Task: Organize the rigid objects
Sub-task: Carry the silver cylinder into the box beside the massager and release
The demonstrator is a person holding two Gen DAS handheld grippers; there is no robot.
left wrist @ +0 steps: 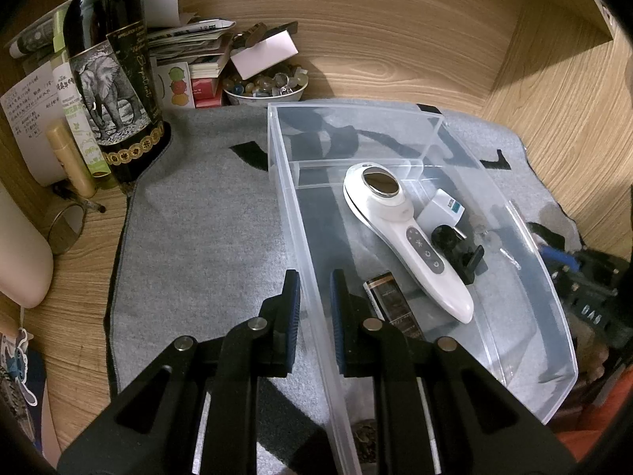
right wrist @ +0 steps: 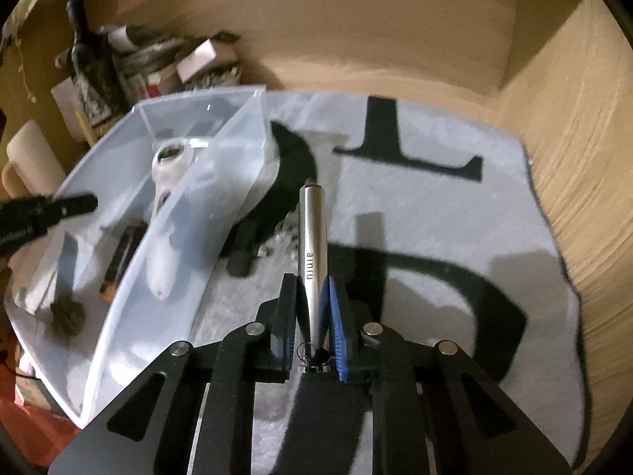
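A clear plastic bin [left wrist: 526,269] stands on a grey cloth [left wrist: 198,237]. In it lie a white handheld device [left wrist: 407,237], a white cube [left wrist: 443,211], a black clip [left wrist: 459,249] and a dark battery [left wrist: 391,301]. My left gripper [left wrist: 314,297] straddles the bin's left wall, jaws narrowly apart with the wall between them. My right gripper [right wrist: 312,297] is shut on a silver metal tube [right wrist: 314,237] and holds it above the cloth [right wrist: 435,217], right of the bin [right wrist: 118,297]. The white device [right wrist: 166,213] and the battery [right wrist: 118,261] also show there.
A wine bottle [left wrist: 110,79], papers, small tubes and a bowl of stones [left wrist: 265,83] crowd the back left corner. Wooden walls [left wrist: 554,79] enclose the back and right. A black object [right wrist: 241,253] and small bits lie on the cloth beside the bin.
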